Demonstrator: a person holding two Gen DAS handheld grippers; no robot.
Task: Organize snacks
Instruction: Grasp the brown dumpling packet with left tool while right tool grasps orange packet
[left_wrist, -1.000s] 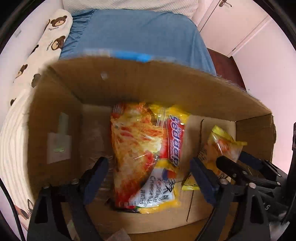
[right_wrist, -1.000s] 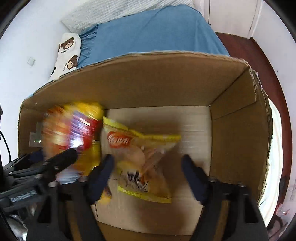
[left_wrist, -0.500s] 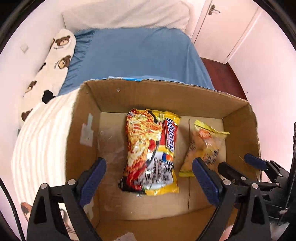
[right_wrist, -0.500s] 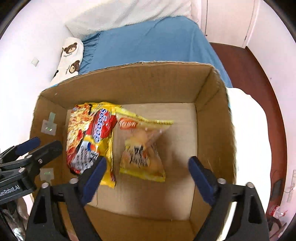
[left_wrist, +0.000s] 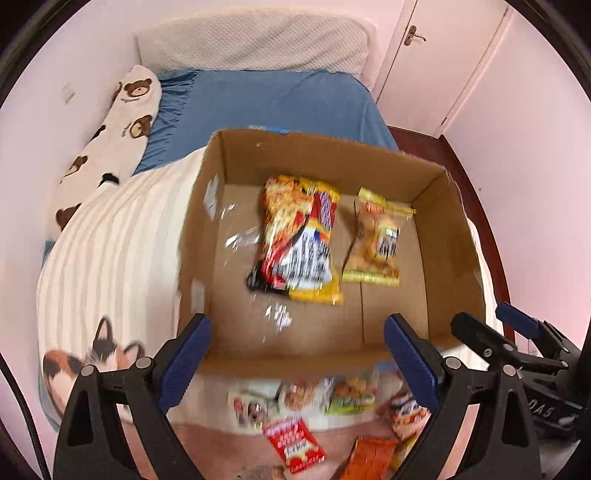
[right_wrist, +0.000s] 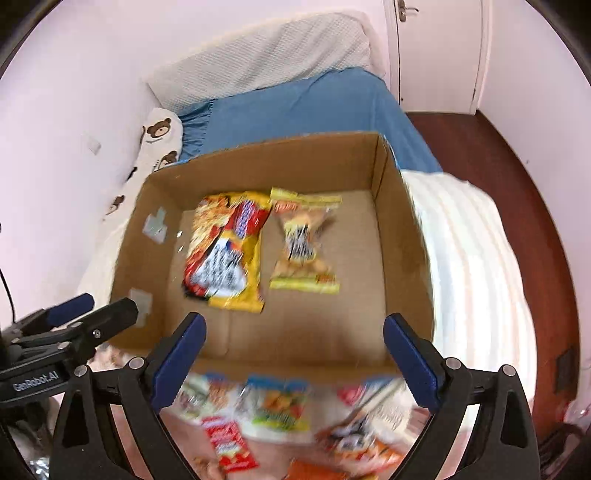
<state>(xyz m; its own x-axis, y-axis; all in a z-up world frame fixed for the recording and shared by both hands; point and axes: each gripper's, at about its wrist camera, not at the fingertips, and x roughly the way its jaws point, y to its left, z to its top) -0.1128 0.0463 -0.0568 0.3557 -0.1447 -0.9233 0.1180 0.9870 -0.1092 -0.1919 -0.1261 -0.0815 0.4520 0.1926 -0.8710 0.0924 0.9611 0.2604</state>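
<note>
both claws have been raised above the box; its near edge and loose packets are now seen. left claw and right claw are wide and empty, the right's jaws just opened; noodles and chips lie in the box beyond them.

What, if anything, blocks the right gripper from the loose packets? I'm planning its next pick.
Nothing visible does. The right gripper is open and empty above the box's near edge; the loose packets lie uncovered just in front of the box.

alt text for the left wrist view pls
Open left tongs, empty, above a cardboard box holding a noodle packet beside a smaller yellow snack bag. More snack packets lie outside its near edge; the picture is blurred.
</note>
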